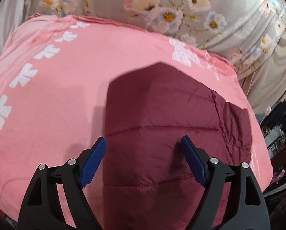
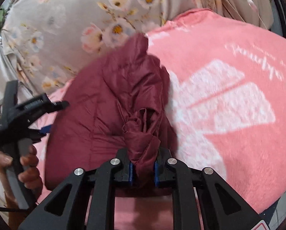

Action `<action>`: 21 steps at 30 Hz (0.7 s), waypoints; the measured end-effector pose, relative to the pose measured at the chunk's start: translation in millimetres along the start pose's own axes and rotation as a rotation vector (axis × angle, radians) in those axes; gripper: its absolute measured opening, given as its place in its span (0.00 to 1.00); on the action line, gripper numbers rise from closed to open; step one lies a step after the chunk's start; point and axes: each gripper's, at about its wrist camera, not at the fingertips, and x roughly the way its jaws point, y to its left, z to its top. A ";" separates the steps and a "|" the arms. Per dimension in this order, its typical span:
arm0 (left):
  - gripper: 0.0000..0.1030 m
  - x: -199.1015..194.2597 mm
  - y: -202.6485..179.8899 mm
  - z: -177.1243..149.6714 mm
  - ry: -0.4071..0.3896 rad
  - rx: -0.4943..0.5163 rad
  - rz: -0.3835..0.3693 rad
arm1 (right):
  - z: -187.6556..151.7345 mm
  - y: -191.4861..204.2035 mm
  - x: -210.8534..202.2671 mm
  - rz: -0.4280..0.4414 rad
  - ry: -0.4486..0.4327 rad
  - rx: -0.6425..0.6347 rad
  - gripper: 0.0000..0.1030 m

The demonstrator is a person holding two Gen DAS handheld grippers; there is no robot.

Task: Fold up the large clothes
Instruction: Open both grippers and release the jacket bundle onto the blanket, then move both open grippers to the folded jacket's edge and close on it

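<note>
Jacket (image 2: 96, 115), maroon, quilted, puffy, on fleecy pink blanket (image 2: 229, 95); bunched fold pinched by right gripper (image 2: 143, 172); left gripper (image 1: 143, 143) spread wide above jacket, holding nothing.

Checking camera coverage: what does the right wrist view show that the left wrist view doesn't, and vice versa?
Only the right wrist view: the right gripper shut on a bunched fold of the maroon puffer jacket, and the left hand holding the left gripper's handle.

Only the left wrist view: the left gripper open above the jacket's flat quilted panel, gripping nothing, and dark furniture at the right edge.

Both: the jacket lying on the pink blanket with white print, and the floral sheet behind.
</note>
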 end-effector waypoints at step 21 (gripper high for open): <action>0.80 -13.1 -11.3 20.5 -0.089 0.002 0.047 | 63.6 45.4 -61.4 -0.144 -0.256 -0.248 0.38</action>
